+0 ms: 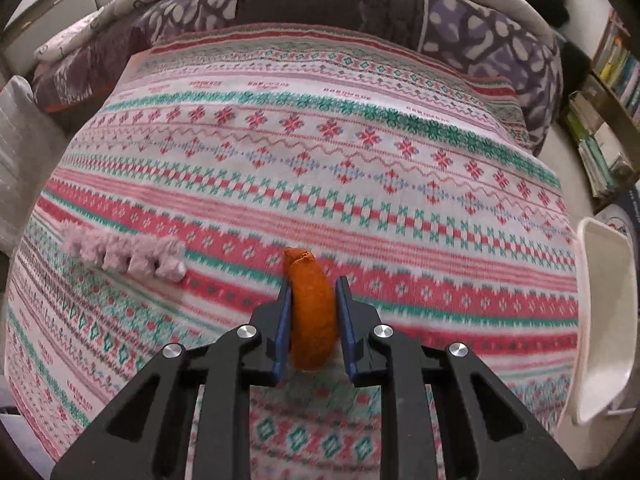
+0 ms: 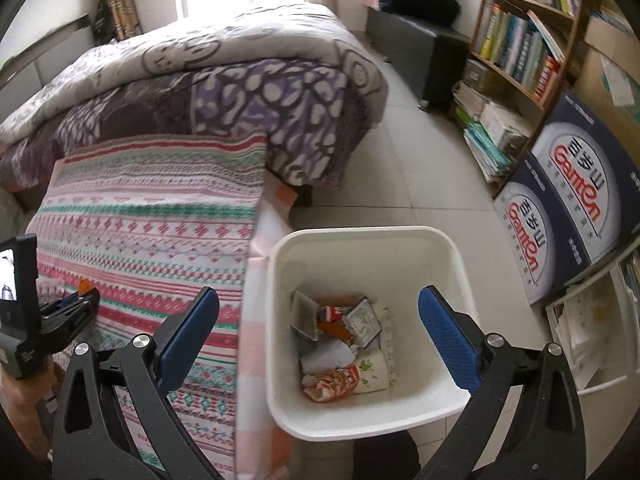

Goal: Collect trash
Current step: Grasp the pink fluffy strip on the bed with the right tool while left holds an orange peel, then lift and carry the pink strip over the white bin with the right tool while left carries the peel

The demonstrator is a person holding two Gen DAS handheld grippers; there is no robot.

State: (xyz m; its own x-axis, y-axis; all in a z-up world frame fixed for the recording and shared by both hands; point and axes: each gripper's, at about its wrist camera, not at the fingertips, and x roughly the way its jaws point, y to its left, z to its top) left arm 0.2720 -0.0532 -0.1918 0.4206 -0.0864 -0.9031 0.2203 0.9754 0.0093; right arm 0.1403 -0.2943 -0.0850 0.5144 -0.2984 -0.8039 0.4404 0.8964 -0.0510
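An orange piece of peel-like trash stands on edge on the patterned red, green and white bedspread. My left gripper is shut on it, its blue pads pressing both sides. In the right wrist view that gripper shows at the left with an orange tip sticking out. My right gripper hangs open and empty above the white bin, which stands on the floor beside the bed and holds several wrappers and papers. A fuzzy pink toothed strip lies on the bedspread, left of the held piece.
A folded purple and grey quilt covers the far end of the bed. A bookshelf and dark blue printed boxes line the right wall. Tiled floor runs between bed and shelf. The bin's edge shows right of the bed.
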